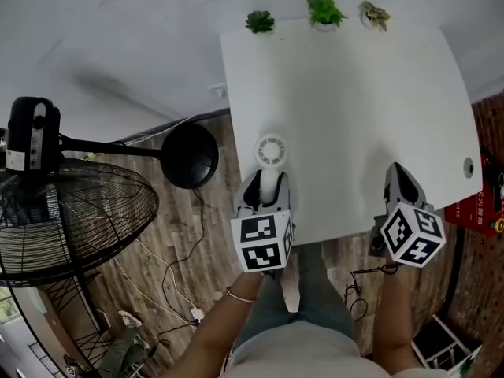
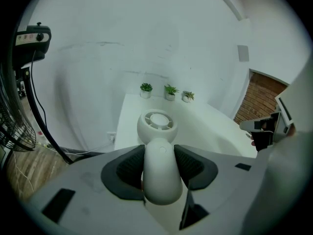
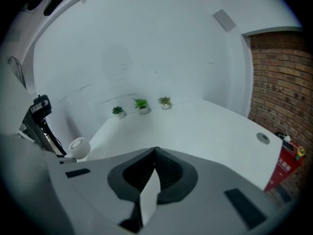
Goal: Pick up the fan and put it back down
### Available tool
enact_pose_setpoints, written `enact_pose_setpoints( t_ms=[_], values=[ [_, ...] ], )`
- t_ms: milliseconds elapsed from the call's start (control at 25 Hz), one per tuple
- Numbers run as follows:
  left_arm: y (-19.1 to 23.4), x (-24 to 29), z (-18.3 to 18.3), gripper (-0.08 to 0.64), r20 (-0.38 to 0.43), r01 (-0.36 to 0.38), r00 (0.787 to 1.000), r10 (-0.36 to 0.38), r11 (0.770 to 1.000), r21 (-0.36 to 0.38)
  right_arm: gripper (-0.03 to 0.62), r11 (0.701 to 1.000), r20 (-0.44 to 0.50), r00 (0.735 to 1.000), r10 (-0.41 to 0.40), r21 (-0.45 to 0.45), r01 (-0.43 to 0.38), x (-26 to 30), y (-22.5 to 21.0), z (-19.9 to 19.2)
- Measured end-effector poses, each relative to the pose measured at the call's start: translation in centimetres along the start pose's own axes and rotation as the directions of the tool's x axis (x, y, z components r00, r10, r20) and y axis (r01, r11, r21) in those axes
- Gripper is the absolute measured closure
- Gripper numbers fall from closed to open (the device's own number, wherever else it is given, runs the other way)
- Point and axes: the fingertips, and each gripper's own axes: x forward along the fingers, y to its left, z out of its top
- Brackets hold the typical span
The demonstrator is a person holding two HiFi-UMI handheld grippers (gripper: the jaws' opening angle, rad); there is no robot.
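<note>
A small white hand-held fan (image 1: pixel 271 150) hangs over the near left part of the white table (image 1: pixel 354 93), round head pointing away from me. My left gripper (image 1: pixel 268 181) is shut on the fan's handle (image 2: pixel 161 170), with a dark pad on either side of it. The fan's head (image 2: pixel 156 124) shows just beyond the jaws; whether it touches the table I cannot tell. My right gripper (image 1: pixel 403 176) is over the table's near right edge, shut and empty, its pads meeting at the tips (image 3: pixel 155 153). From the right gripper view the fan (image 3: pixel 78 146) sits far to the left.
Three small potted plants (image 1: pixel 324 10) line the table's far edge. A cable hole (image 1: pixel 469 167) lies near the right edge. A black pedestal fan (image 1: pixel 63 211) with a round base (image 1: pixel 189 154) stands on the wooden floor to the left. A red object (image 1: pixel 480 207) is at the right.
</note>
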Motion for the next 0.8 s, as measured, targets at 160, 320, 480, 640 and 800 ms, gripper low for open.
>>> enact_pose_setpoints(
  t_ms=[160, 320, 480, 640, 800],
  values=[
    [-0.3, 0.7, -0.9, 0.373, -0.031, 0.006, 1.000, -0.006, 1.000, -0.005, 0.591, 1.000, -0.013, 1.000, -0.010, 0.010, 0.010, 0.2, -0.5, -0.8],
    [-0.4, 1.4, -1.9, 0.373, -0.069, 0.011, 0.998, -0.012, 1.000, -0.014, 0.591, 1.000, -0.026, 1.000, -0.014, 0.017, 0.014, 0.4, -0.7, -1.4],
    [-0.2, 1.9, -2.4, 0.373, -0.084, 0.009, 0.996, -0.010, 1.000, -0.013, 0.591, 1.000, -0.037, 0.999, -0.020, 0.022, 0.020, 0.7, -1.1, -1.9],
    [-0.2, 2.1, -2.8, 0.373, -0.094, 0.006, 0.996, -0.008, 1.000, -0.016, 0.591, 0.999, -0.048, 0.999, -0.020, 0.025, 0.022, 1.1, -1.2, -2.3],
    [-0.2, 2.3, -3.1, 0.373, -0.110, 0.011, 0.994, -0.013, 1.000, -0.022, 0.591, 1.000, -0.055, 0.998, -0.010, 0.024, 0.012, 1.6, -0.8, -2.3]
  ],
)
